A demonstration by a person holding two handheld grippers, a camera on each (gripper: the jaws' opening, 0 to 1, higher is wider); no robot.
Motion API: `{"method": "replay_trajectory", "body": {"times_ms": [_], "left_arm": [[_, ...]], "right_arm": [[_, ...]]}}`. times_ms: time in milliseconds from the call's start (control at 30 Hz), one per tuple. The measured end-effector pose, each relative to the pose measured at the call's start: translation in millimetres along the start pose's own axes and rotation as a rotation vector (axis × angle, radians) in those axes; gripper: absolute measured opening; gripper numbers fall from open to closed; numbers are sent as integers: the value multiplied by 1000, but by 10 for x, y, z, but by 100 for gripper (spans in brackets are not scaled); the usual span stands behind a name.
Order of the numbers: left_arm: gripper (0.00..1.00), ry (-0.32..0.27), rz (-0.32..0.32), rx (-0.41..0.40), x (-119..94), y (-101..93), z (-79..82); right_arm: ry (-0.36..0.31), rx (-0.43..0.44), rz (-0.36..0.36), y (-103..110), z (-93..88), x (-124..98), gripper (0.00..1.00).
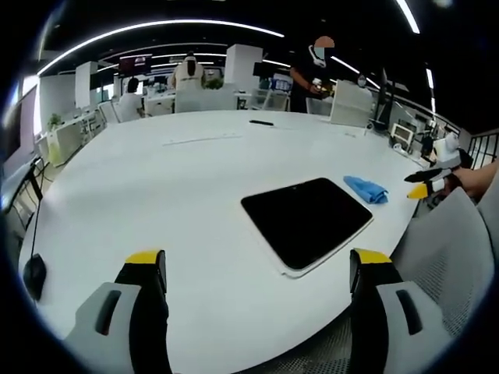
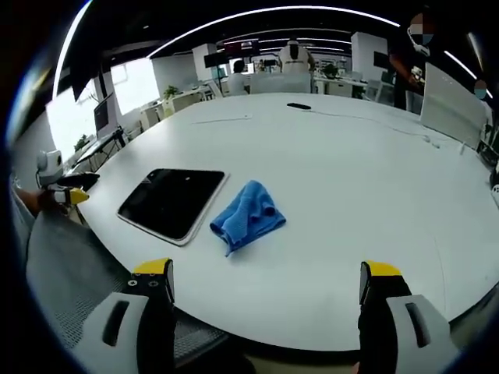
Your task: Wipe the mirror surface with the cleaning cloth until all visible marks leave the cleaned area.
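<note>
Blue crumpled cleaning cloth is lying at three o'clock beside the dark rectangular mirror on the white table; both the left gripper and the right gripper are hanging released, holding nothing.

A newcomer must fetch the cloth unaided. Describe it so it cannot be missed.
Start at the big white table. Near its front edge lies a flat dark mirror with a pale rim. The cloth sits crumpled just beside it: soft, bright blue, the only coloured thing there.

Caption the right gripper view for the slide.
Right gripper open above the white table edge, facing the crumpled blue cloth lying beside the dark mirror; wiping not yet started.
</note>
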State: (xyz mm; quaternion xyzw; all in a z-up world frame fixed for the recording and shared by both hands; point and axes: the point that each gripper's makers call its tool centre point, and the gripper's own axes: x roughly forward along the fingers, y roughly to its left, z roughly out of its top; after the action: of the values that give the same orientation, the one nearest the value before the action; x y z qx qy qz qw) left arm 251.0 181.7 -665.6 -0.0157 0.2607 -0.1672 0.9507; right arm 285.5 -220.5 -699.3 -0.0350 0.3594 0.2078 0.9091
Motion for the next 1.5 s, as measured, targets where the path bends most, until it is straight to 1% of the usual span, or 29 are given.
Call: {"method": "replay_trajectory", "body": {"times_ms": [100, 200, 233, 333, 400, 467, 667, 767, 967, 1233, 1333, 1500], "left_arm": [[97, -6, 5, -14, -6, 17, 3], [97, 4, 1, -9, 4, 4, -14], [97, 15, -6, 5, 13, -19, -29], [97, 5, -9, 11, 0, -24, -5], [97, -9, 9, -17, -14, 28, 17], [97, -14, 14, -27, -15, 43, 24], [97, -8, 0, -8, -8, -1, 18], [97, -12, 7, -21, -14, 19, 23], [98, -6, 1, -17, -5, 16, 15], [97, -8, 6, -30, -5, 38, 12], [98, 0, -3, -21, 7, 16, -2], [98, 2, -3, -22, 8, 15, -7]], "right_arm": [[-1, -3, -4, -5, 15, -18, 98], [-26, 12, -13, -18, 64, -39, 98], [-26, 16, -11, -19, 50, -34, 98], [-4, 10, -6, 11, -29, -21, 98], [-4, 7, -5, 12, -23, -29, 98], [-11, 6, -8, 3, 1, -43, 98], [-2, -1, -9, -21, -7, -40, 98], [-5, 1, -13, -31, 26, -40, 98], [-9, -6, -12, 7, 89, -18, 98], [-13, 0, -23, -5, 109, -25, 98], [-31, 42, -44, -36, 169, -39, 98], [-53, 26, -40, 35, 330, -62, 98]]}}
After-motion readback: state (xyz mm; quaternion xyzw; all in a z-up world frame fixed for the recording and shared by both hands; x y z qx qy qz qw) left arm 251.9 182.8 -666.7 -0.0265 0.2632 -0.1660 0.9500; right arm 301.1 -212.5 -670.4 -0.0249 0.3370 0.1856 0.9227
